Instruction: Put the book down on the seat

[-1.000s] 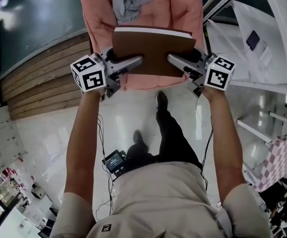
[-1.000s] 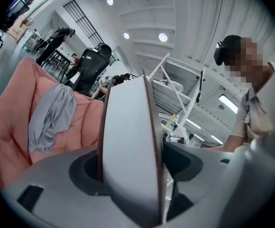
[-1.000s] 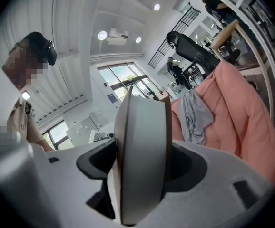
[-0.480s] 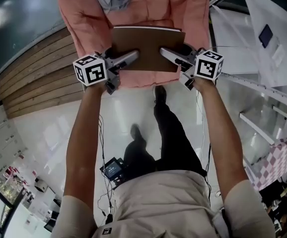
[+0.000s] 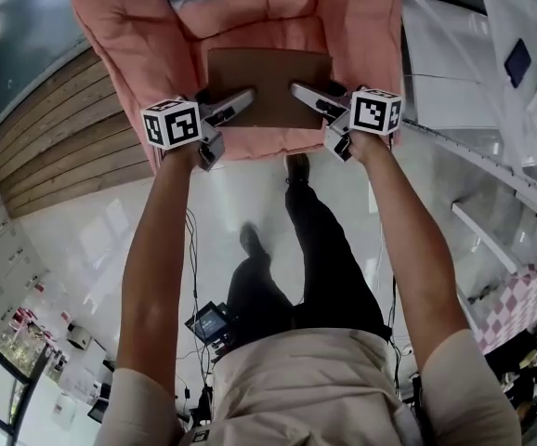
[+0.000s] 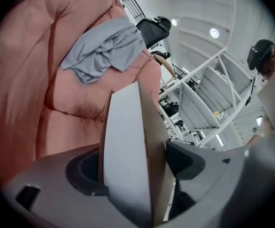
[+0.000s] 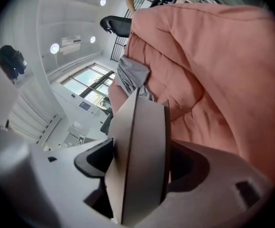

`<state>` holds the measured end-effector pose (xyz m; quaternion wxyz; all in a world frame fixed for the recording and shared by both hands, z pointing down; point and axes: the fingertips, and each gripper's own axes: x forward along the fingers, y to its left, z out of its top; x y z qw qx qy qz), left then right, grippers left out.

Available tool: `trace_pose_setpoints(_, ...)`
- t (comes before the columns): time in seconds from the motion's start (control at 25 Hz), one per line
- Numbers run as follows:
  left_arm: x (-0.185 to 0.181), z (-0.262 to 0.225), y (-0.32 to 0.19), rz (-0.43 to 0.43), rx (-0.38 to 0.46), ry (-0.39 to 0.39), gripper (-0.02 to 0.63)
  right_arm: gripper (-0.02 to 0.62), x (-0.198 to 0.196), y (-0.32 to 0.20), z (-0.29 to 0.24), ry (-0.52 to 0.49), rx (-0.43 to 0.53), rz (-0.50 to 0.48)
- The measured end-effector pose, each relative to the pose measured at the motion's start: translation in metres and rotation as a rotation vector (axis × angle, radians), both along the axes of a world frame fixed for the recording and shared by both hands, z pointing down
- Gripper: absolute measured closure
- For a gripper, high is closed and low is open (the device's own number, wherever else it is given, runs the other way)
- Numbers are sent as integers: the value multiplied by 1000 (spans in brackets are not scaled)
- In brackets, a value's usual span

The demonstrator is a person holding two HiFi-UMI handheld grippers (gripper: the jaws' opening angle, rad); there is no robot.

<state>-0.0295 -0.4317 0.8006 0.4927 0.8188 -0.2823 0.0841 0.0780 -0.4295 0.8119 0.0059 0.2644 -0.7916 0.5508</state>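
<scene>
The left gripper (image 5: 241, 100) has the left edge of the book (image 5: 268, 86) between its jaws. They have just been opening, yet in the left gripper view both pads look to touch the covers, so this reads as a grip being eased off, not let go. The book lies flat, brown cover up, on the pink padded seat (image 5: 250, 142), toward its front edge. The right gripper (image 5: 301, 93) mirrors the left on the book's right edge. Its jaws have also just been opening, the book fills the gap, and its pads seem to rest on it.

The step in hand is probably the release. It would go best if both sides open evenly, so neither end lifts or twists. Each gripper should then draw out sideways and level, because the lower jaws likely sit between book and cushion and could drag it toward the near edge. The padding is soft, so the book may tip a little as the jaws leave.

To the left, wooden boards (image 5: 55, 147) run beside the chair. A grey cloth (image 6: 102, 46) lies bunched further back on the chair, well apart from the book and out of the way. Below the seat's front edge is the person's shoe (image 5: 296, 167) on the glossy floor (image 5: 111, 249). A white rack (image 5: 491, 240) stands to the right, apart from the right gripper's way out.
</scene>
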Motion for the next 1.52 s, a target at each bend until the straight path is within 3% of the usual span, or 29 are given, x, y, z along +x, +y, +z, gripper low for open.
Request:
trace_pose_setpoints(0.6,-16,113,3,-78,-191,-122,239,238,-7,-10,111,146,-118,67)
trace_pose_setpoints(0.76,-28,130,3,-82,-196,-251,216,240,-7,-9,127,228,-131,81)
trace_pose_setpoints(0.92,-35,140,7,-49,-166,-426,212,295,8,-5,145,375,-144,86)
trace_pose_setpoints(1.04,-40,128,3,-54,-126,-487,212,301,9,-1,147,432,-150,59)
trace_pose_setpoints(1.32,-28,87,7,-60,-82,-445,212,301,22,6,124,525,-143,72)
trace_pose_setpoints(1.4,-31,61,3,-78,-44,-449,212,309,25,6,106,549,-114,81)
trace_pose_setpoints(1.52,-28,22,4,-89,-11,-389,212,339,28,3,69,569,-50,87)
